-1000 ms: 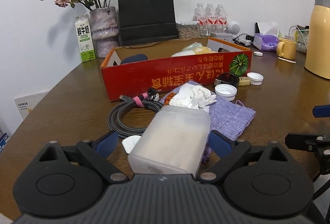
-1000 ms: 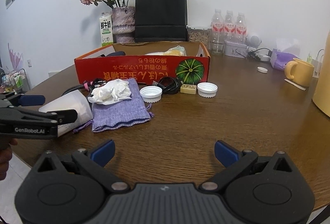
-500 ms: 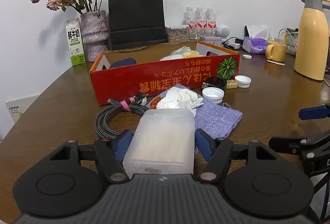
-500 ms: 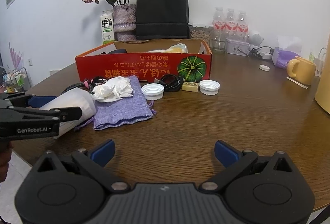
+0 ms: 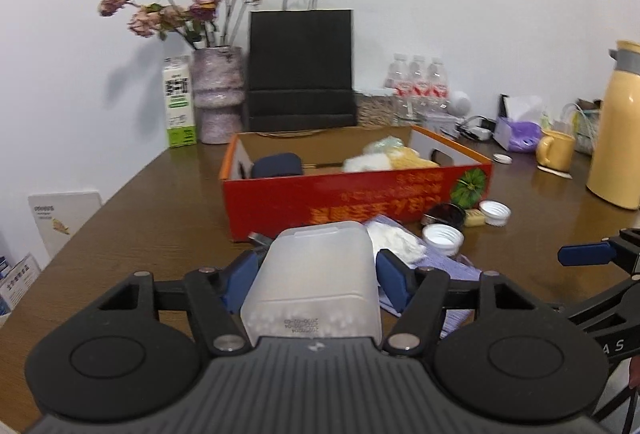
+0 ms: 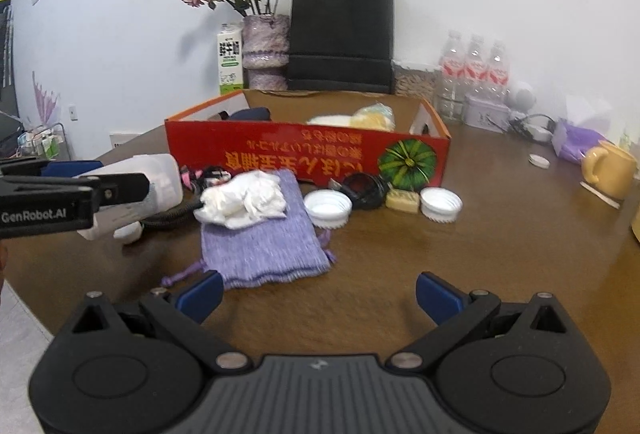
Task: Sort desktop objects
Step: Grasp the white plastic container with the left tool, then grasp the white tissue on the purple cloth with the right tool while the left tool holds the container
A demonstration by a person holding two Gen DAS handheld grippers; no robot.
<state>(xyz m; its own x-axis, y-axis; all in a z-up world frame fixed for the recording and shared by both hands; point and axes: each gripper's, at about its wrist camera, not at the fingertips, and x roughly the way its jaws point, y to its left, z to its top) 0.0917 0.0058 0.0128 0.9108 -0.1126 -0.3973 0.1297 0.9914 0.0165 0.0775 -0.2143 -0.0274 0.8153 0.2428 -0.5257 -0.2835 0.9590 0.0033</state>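
Note:
My left gripper [image 5: 314, 276] is shut on a translucent white plastic container [image 5: 316, 282] and holds it above the table, in front of the red cardboard box [image 5: 360, 194]. The container also shows in the right wrist view [image 6: 148, 182], clamped at the left. My right gripper [image 6: 318, 294] is open and empty above the table's front edge. On the table lie a purple cloth pouch [image 6: 264, 250], a crumpled white tissue [image 6: 244, 200], two white caps [image 6: 328, 208] [image 6: 440, 204], a black coiled cable [image 6: 366, 190] and a small yellow block [image 6: 402, 200].
The box holds a dark blue item [image 5: 276, 166] and pale soft items [image 5: 384, 158]. Behind it stand a black paper bag [image 5: 300, 70], a flower vase [image 5: 218, 94], a milk carton [image 5: 179, 102] and water bottles [image 5: 416, 78]. A yellow mug [image 5: 556, 150] and thermos [image 5: 616, 130] stand right.
My left gripper closed on the container and lifted it off the table toward the box. My right gripper moved forward a little and stayed open.

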